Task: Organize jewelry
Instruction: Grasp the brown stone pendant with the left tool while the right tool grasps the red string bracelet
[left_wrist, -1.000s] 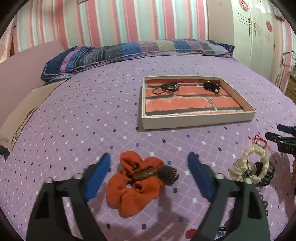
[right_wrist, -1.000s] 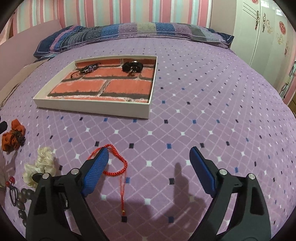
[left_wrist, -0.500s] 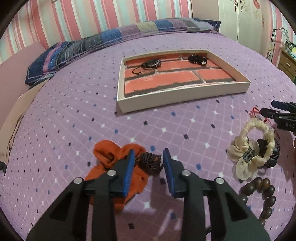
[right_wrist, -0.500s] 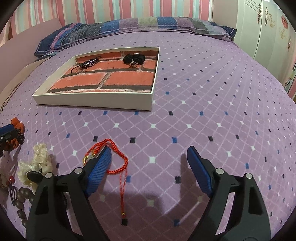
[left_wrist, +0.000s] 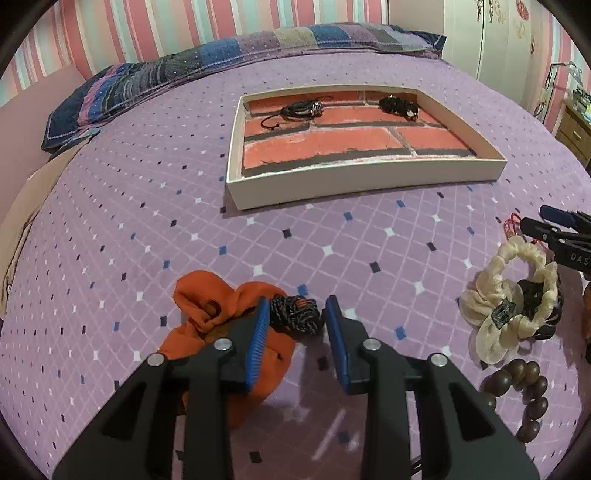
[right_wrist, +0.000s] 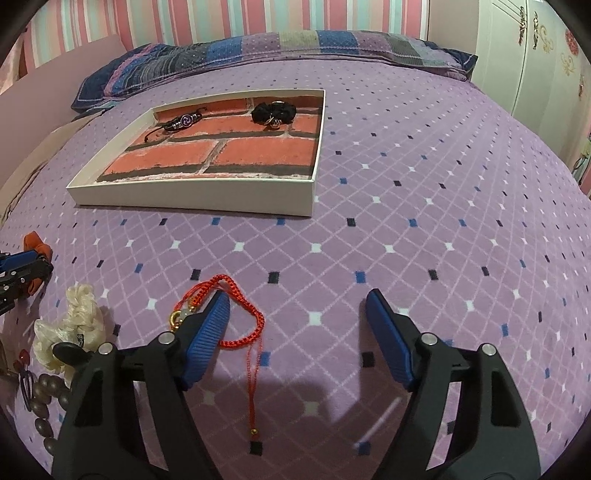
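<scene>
Left wrist view: the left gripper (left_wrist: 295, 325) sits low over the purple bedspread (left_wrist: 147, 221), its blue pads drawn narrow around a dark braided knot (left_wrist: 295, 318) at the right end of an orange scrunchie (left_wrist: 221, 332). The knot fills the gap, so the pads appear to grip it, though contact on both sides is hard to confirm. The scrunchie trails left and toward the camera, partly under the left finger. The brick-lined tray (left_wrist: 369, 181), holding a dark cord bracelet (left_wrist: 301, 110) and a black scrunchie (left_wrist: 399, 105), lies straight ahead, well apart. A cream scrunchie (left_wrist: 513, 295) and brown bead bracelet (left_wrist: 524, 391) lie to the right.

Right wrist view: the right gripper (right_wrist: 299, 314) hovers with jaws wide, holding nothing. A red cord bracelet (right_wrist: 236, 306) lies at its left finger, its tassel running toward the camera. The tray (right_wrist: 192, 201) is ahead and left. The left gripper seems nearer to a lift toward the tray.
</scene>
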